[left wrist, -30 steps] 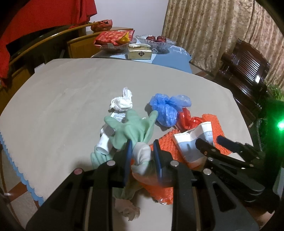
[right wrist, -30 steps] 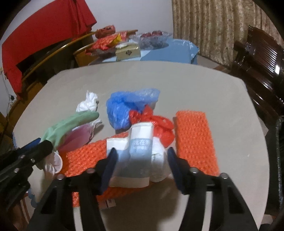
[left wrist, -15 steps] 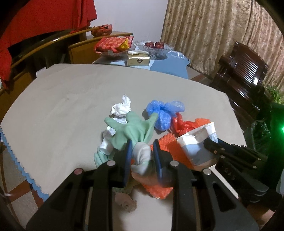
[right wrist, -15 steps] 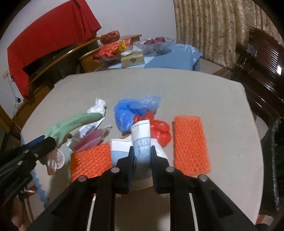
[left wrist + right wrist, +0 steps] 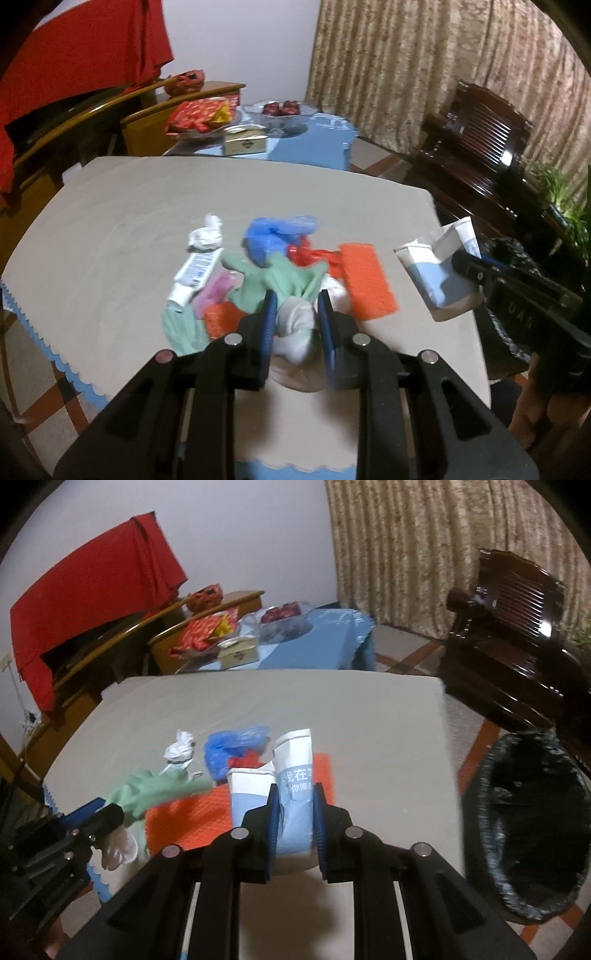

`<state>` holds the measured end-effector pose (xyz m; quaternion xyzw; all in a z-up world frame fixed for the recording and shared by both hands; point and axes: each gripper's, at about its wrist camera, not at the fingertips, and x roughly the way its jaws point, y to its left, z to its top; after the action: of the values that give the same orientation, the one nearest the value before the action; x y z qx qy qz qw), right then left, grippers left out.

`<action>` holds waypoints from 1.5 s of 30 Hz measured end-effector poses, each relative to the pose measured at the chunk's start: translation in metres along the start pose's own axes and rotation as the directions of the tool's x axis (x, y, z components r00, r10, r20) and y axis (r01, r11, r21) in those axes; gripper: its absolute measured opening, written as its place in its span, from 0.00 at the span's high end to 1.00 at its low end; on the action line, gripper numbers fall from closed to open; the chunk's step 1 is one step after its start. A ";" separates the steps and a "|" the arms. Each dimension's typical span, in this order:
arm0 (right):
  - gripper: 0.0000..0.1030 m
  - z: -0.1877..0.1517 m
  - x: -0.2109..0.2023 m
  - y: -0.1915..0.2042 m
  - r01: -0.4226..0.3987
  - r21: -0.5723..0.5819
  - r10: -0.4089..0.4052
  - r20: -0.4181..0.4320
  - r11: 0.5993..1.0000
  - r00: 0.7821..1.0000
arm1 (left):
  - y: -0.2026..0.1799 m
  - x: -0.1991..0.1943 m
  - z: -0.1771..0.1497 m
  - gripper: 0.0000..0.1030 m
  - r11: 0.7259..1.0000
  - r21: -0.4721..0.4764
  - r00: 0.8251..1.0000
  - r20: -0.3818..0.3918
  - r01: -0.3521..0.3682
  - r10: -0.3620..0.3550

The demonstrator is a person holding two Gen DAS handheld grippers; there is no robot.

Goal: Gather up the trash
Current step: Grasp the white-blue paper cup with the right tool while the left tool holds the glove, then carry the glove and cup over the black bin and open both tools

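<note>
My left gripper [image 5: 295,321] is shut on the pale cuff of a green rubber glove [image 5: 291,277], which hangs lifted over the beige table [image 5: 129,206]. My right gripper [image 5: 294,812] is shut on two crushed blue-and-white paper cups [image 5: 295,775], held above the table's right side. The left wrist view shows those paper cups [image 5: 439,273] in the air at the right. On the table lie a white tissue [image 5: 207,236], a tube [image 5: 195,273], a pink mask [image 5: 218,291], a blue bag [image 5: 273,236], a red bag [image 5: 306,254] and orange bubble wrap [image 5: 365,280].
A bin with a black liner [image 5: 528,823] stands on the floor right of the table. A dark wooden chair [image 5: 517,642] is behind it. Past the table's far edge, a low blue-covered table [image 5: 306,642] carries snacks and a fruit bowl.
The right gripper closed on the paper cups and lifted them up and to the right. The left gripper rose with the glove, uncovering the tube and the pink mask.
</note>
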<state>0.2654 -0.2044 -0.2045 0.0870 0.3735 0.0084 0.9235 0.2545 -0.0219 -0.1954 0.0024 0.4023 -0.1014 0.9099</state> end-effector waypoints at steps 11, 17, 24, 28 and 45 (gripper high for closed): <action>0.83 -0.008 -0.048 -0.081 0.084 0.085 -0.087 0.031 0.993 0.996 | -0.089 -0.013 -0.003 0.79 0.993 0.072 0.996 -0.001 0.089 -0.090; 0.83 -0.014 -0.069 -0.122 0.131 0.132 -0.139 0.053 0.983 0.989 | -0.135 -0.013 0.002 0.80 0.982 0.123 0.990 -0.003 0.142 -0.143; 0.83 -0.013 -0.086 -0.186 0.198 0.193 -0.214 0.067 0.961 0.975 | -0.195 -0.009 0.012 0.80 0.964 0.174 0.979 -0.002 0.199 -0.201; 0.83 -0.015 -0.092 -0.226 0.221 0.223 -0.240 0.062 0.949 0.969 | -0.234 -0.004 0.014 0.80 0.956 0.193 0.974 0.003 0.221 -0.226; 0.82 -0.042 -0.046 -0.346 0.309 0.255 -0.297 -0.083 0.916 0.951 | -0.368 0.067 -0.002 0.79 0.928 0.239 0.958 -0.062 0.287 -0.280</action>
<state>0.1862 -0.5418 -0.2604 0.1507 0.3997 -0.1829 0.8855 0.2280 -0.3946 -0.2177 0.0582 0.3950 -0.2806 0.8728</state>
